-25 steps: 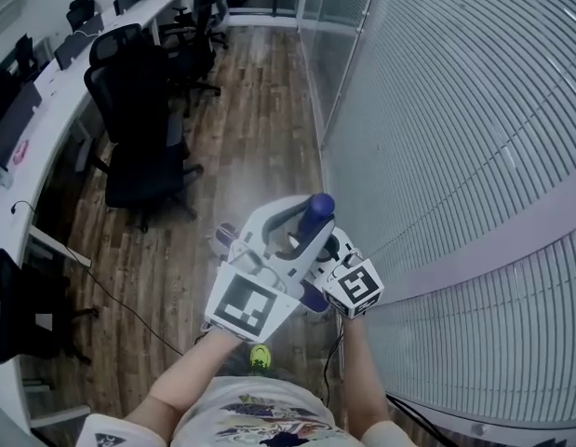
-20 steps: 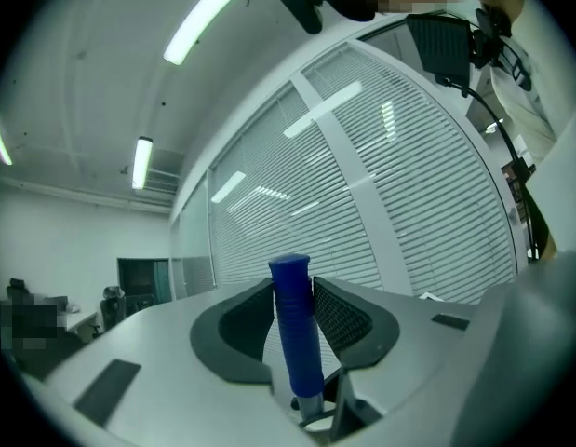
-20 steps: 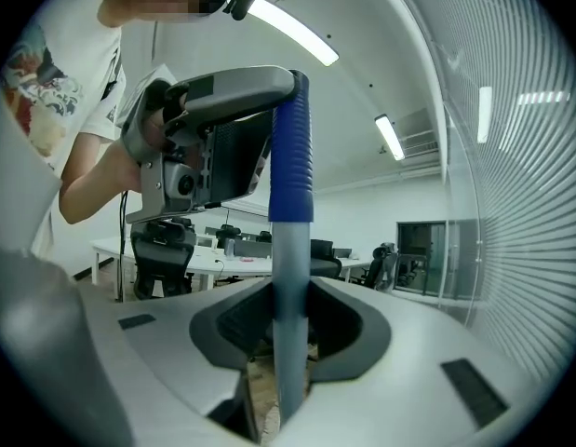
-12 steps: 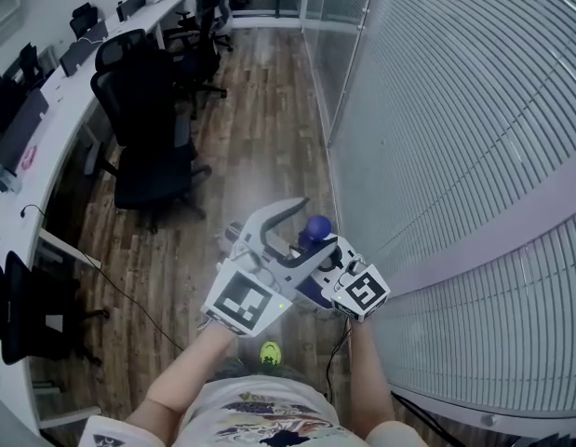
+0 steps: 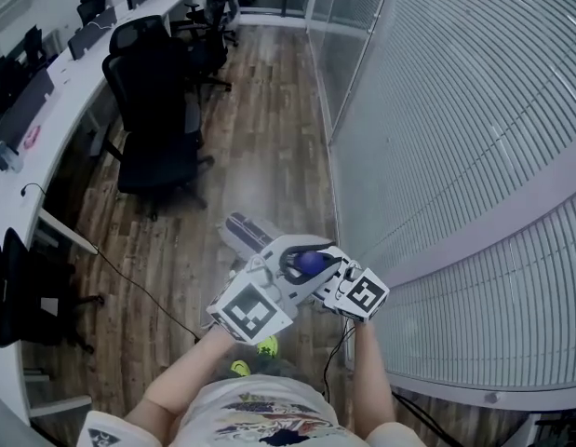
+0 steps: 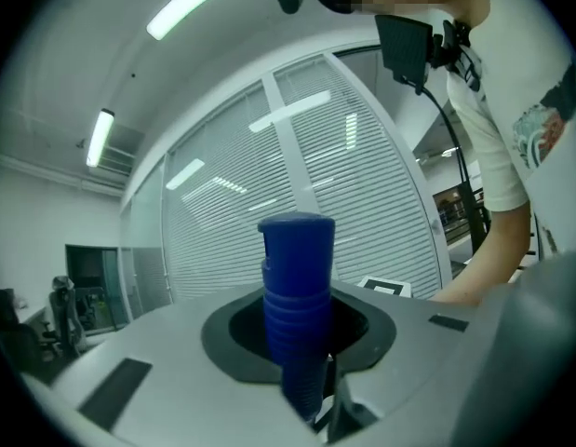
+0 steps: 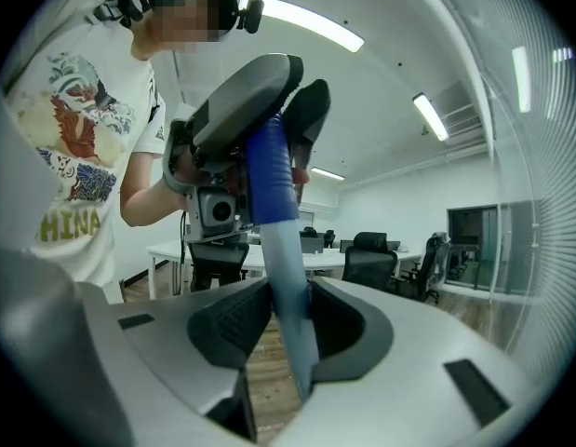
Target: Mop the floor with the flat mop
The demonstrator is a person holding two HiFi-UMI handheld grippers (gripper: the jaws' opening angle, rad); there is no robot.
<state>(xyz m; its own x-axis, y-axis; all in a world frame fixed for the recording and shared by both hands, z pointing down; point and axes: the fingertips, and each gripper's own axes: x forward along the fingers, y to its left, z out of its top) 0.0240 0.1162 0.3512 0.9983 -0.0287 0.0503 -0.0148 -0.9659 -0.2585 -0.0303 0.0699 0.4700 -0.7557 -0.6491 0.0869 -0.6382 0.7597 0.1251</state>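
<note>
The flat mop's head (image 5: pixel 250 234) lies on the wood floor just ahead of me. Its pole rises to a blue ribbed grip (image 5: pixel 312 263). My left gripper (image 5: pixel 306 254) rings the top of that grip (image 6: pixel 297 277), and its jaws are closing with the grip between the pads. In the left gripper view the left gripper (image 6: pixel 301 343) points level at the blinds. My right gripper (image 5: pixel 323 282) holds the pale pole (image 7: pixel 286 268) just under the blue grip. In the right gripper view the right gripper (image 7: pixel 292 329) has both pads against the pole, the jaws opening slightly.
A glass wall with blinds (image 5: pixel 455 156) runs close along the right. Black office chairs (image 5: pixel 157 128) and a long white desk (image 5: pixel 46 110) fill the left. A thin cable (image 5: pixel 139 291) crosses the floor. My green shoes (image 5: pixel 266 345) are below the grippers.
The left jaws spread wide half a second ago and have come back round the blue grip. Both grippers and the mop moved toward me and lower.
</note>
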